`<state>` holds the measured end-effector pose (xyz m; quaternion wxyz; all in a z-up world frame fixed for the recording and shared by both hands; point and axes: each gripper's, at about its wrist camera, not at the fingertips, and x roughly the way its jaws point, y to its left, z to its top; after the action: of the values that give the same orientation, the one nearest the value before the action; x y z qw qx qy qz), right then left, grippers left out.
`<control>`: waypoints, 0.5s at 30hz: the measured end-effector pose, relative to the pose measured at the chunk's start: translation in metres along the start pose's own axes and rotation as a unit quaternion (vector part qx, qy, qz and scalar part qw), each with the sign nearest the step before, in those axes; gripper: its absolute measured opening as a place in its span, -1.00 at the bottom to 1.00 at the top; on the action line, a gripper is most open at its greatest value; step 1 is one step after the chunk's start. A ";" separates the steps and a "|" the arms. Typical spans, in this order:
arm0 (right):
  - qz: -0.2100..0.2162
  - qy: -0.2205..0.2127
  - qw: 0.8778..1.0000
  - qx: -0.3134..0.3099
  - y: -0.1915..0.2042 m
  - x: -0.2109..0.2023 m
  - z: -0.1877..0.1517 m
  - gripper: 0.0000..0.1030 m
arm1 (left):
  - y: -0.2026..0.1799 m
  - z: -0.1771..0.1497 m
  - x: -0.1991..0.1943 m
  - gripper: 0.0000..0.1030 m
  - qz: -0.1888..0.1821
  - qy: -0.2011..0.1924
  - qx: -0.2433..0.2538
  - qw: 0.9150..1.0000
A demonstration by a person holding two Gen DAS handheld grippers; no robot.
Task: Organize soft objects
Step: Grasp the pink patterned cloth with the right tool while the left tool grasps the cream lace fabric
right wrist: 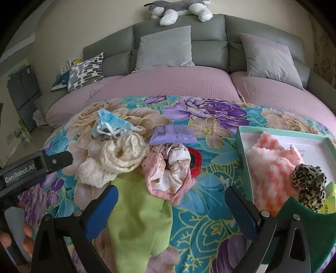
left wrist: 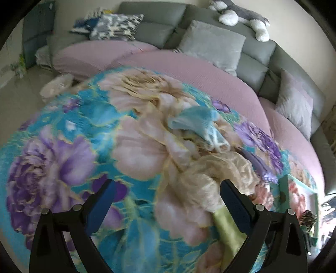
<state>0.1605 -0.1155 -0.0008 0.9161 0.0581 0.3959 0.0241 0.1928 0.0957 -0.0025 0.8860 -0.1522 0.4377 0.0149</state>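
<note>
A pile of soft things lies on a floral blanket (right wrist: 210,210): a cream lace scrunchie (right wrist: 124,155), a blue cloth (right wrist: 111,124), a pink patterned cloth (right wrist: 170,174), a green cloth (right wrist: 138,218) and a purple packet (right wrist: 174,134). A teal box (right wrist: 239,138) at the right holds an orange-white knit (right wrist: 273,163) and a leopard scrunchie (right wrist: 310,184). My right gripper (right wrist: 172,201) is open above the green cloth. My left gripper (left wrist: 166,195) is open over the blanket, left of the cream lace (left wrist: 222,174); it also shows in the right wrist view (right wrist: 63,159).
A grey sofa (right wrist: 178,31) with a pink cover (right wrist: 178,82), grey cushions (right wrist: 166,46) and a patterned cushion (right wrist: 86,71) stands behind. A plush husky (right wrist: 180,8) lies on the backrest. A red ring-shaped item (right wrist: 195,163) lies by the pink cloth.
</note>
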 end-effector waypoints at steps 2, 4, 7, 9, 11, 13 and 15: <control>-0.001 0.001 1.000 0.007 -0.002 0.004 0.001 0.89 | -0.003 0.001 0.006 0.92 -0.029 0.000 -0.010 1.000; -0.004 0.007 1.000 0.013 -0.005 0.011 0.003 0.85 | -0.005 0.003 0.014 0.92 -0.052 0.006 -0.028 0.998; -0.003 0.010 1.000 0.018 -0.006 0.019 0.006 0.74 | -0.010 0.007 0.023 0.92 -0.070 0.006 -0.038 0.997; -0.001 0.013 1.000 0.018 -0.006 0.025 0.007 0.70 | -0.018 0.008 0.027 0.92 -0.083 0.008 -0.033 0.996; 0.000 0.015 1.000 0.020 -0.006 0.028 0.008 0.65 | -0.023 0.007 0.032 0.92 -0.090 0.014 -0.027 0.995; 0.004 0.019 0.999 0.026 -0.008 0.034 0.009 0.59 | -0.027 0.005 0.042 0.89 -0.089 0.027 -0.020 0.995; 0.009 0.020 0.999 0.031 -0.007 0.038 0.009 0.54 | -0.028 0.002 0.049 0.81 -0.086 0.041 -0.018 0.995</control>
<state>0.1930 -0.1203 -0.0227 0.9054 0.0891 0.4146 0.0215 0.2289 0.0642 -0.0324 0.8622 -0.2056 0.4590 -0.0595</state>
